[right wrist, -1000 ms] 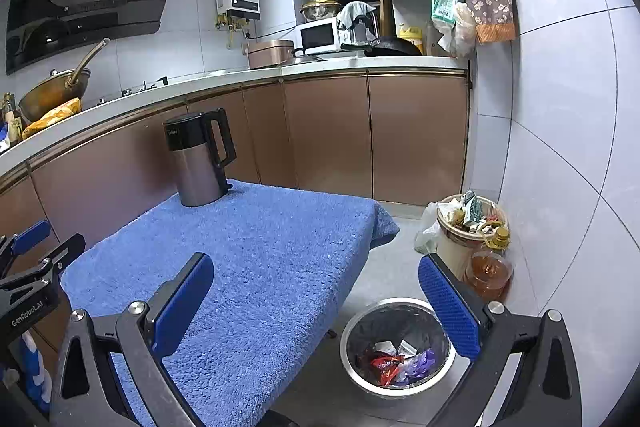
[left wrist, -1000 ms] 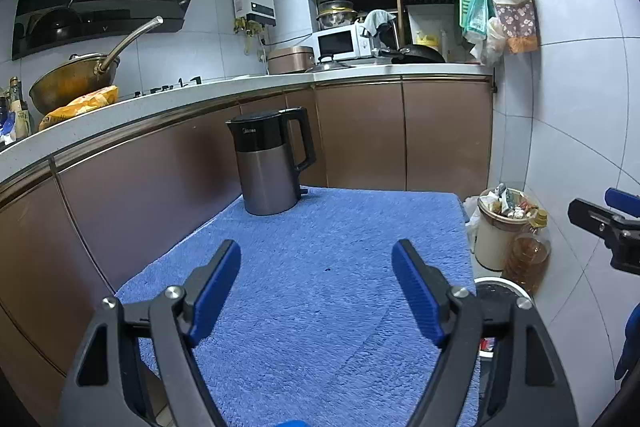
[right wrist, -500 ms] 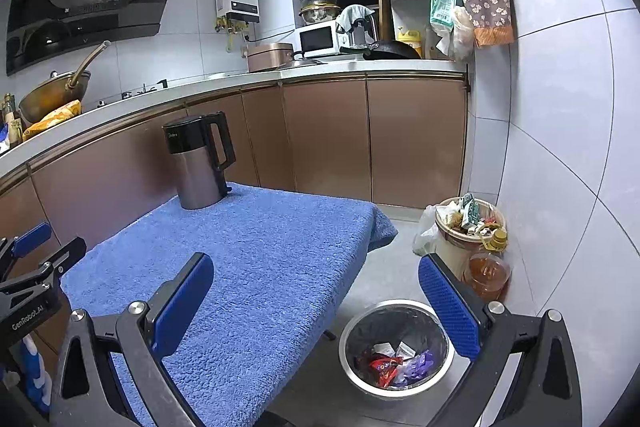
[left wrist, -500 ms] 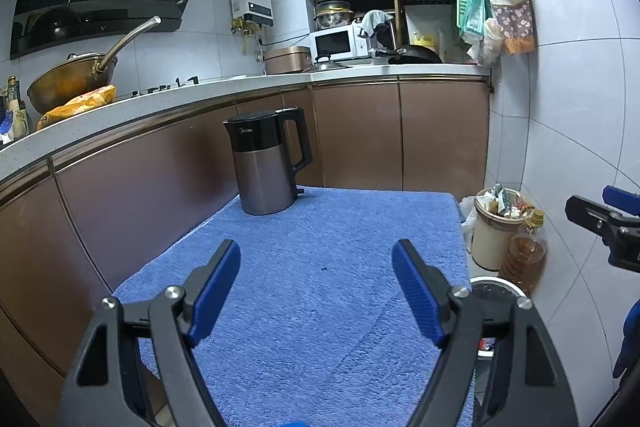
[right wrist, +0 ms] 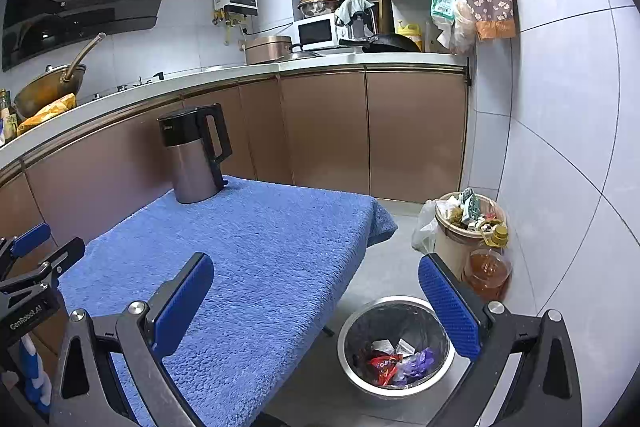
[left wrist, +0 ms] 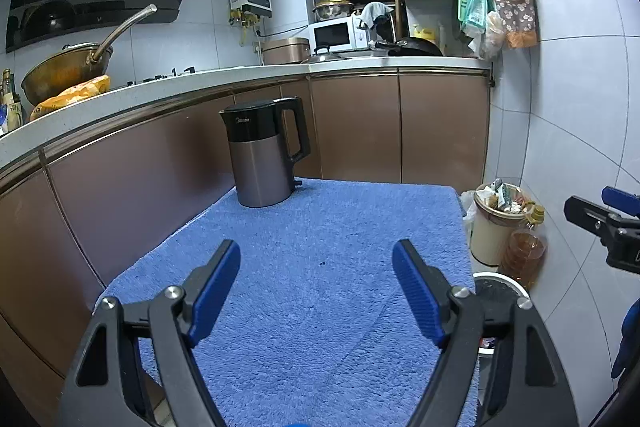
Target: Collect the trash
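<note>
Left gripper point(left wrist: 316, 291) unmoved (jaws wide), nothing held

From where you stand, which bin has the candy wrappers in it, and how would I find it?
Start at the table with the blue towel and look at the floor off its right edge. The shiny metal bin sits there with red and purple wrappers inside. The cream bin behind it by the wall is taller and heaped full, beside an oil bottle.
</note>
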